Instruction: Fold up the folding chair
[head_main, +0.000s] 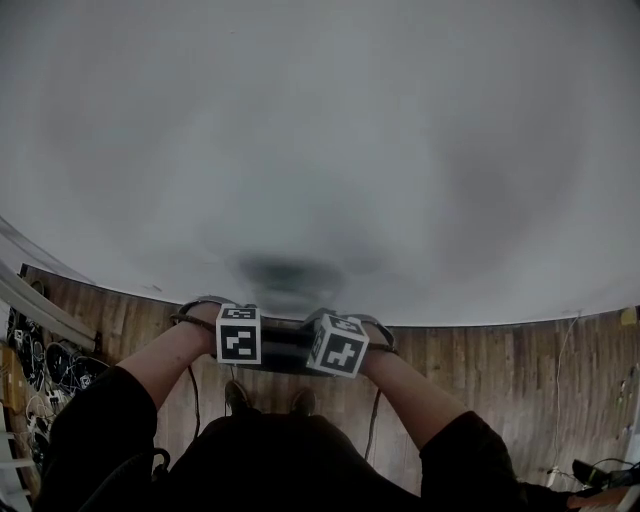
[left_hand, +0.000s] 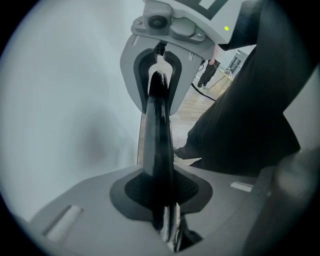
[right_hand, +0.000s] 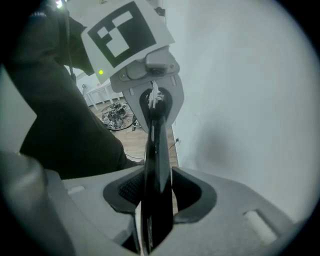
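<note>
The folding chair shows only as a thin black edge (head_main: 285, 346) running between my two grippers, close to a white wall (head_main: 320, 150). My left gripper (left_hand: 161, 200) is shut on that black edge (left_hand: 159, 130), with both pads against it. My right gripper (right_hand: 156, 200) has the same edge (right_hand: 156, 145) between its jaws; the left pad lies against it and a dark gap shows at the right pad, so it stands open. Each gripper view shows the other gripper at the edge's far end. The rest of the chair is hidden beneath my arms and body.
A wooden floor (head_main: 500, 370) runs along the foot of the wall. Cables and dark gear (head_main: 50, 370) lie on the floor at the left, and more cables (head_main: 590, 470) at the right. My shoes (head_main: 240, 397) stand just under the grippers.
</note>
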